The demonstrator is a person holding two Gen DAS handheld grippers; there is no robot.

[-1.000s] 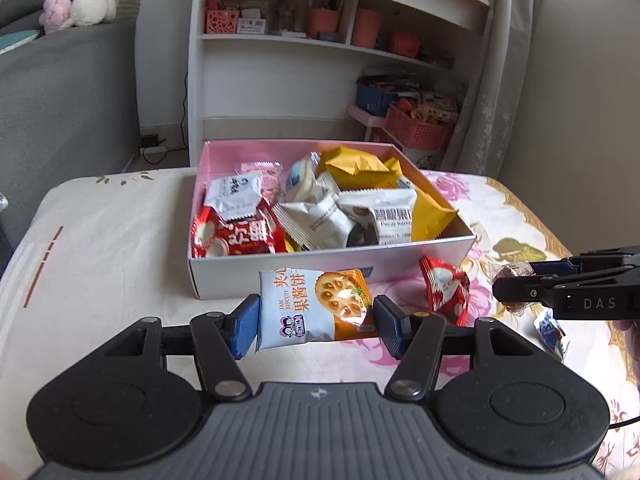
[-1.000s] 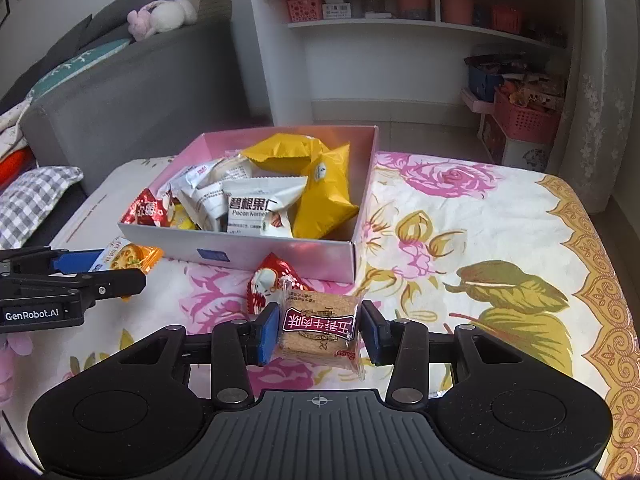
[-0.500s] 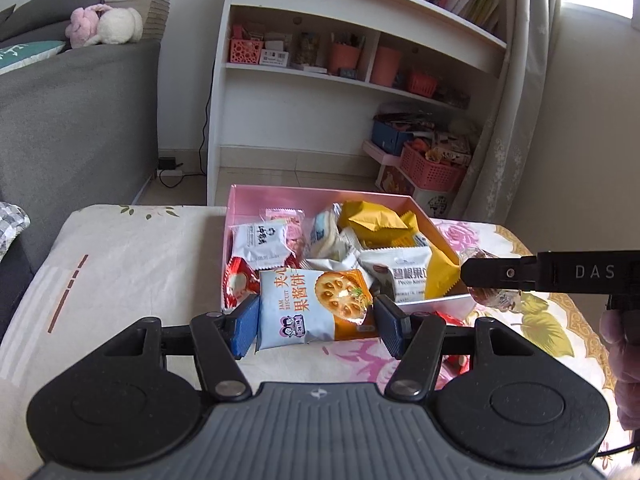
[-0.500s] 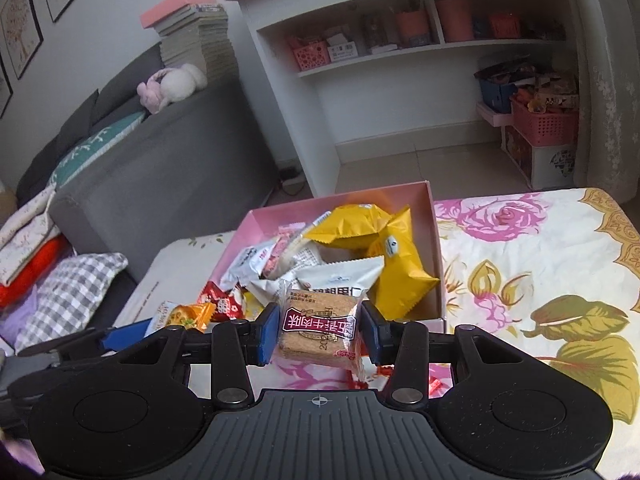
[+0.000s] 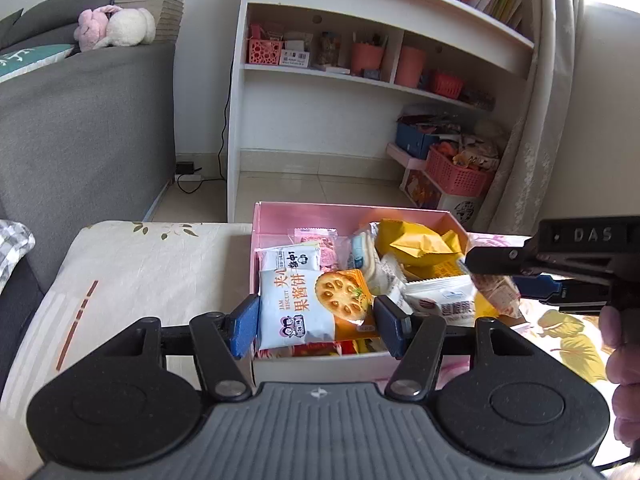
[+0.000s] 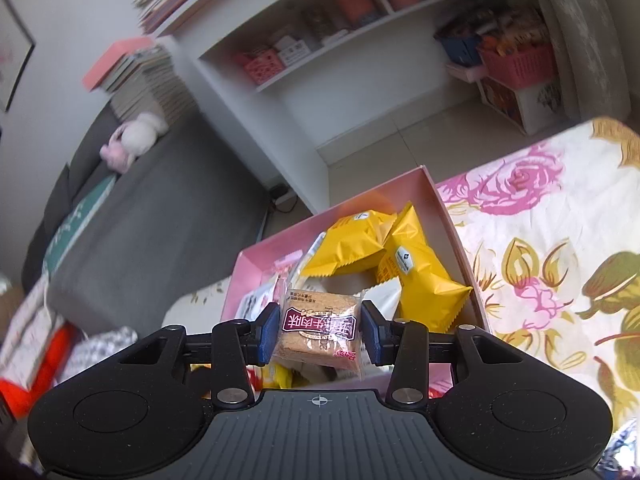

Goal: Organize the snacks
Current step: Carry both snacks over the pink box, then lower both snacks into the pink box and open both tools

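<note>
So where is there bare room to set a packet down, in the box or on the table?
The pink box is crowded nearly wall to wall. Bare cloth lies left of it on the table, and right of it on the flowered part.

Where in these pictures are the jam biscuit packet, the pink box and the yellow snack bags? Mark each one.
jam biscuit packet (image 5: 316,308), left wrist view, on its printed front.
pink box (image 5: 320,366), left wrist view, on its near outer wall.
yellow snack bags (image 6: 416,276), right wrist view, on the nearer bag's face.
</note>
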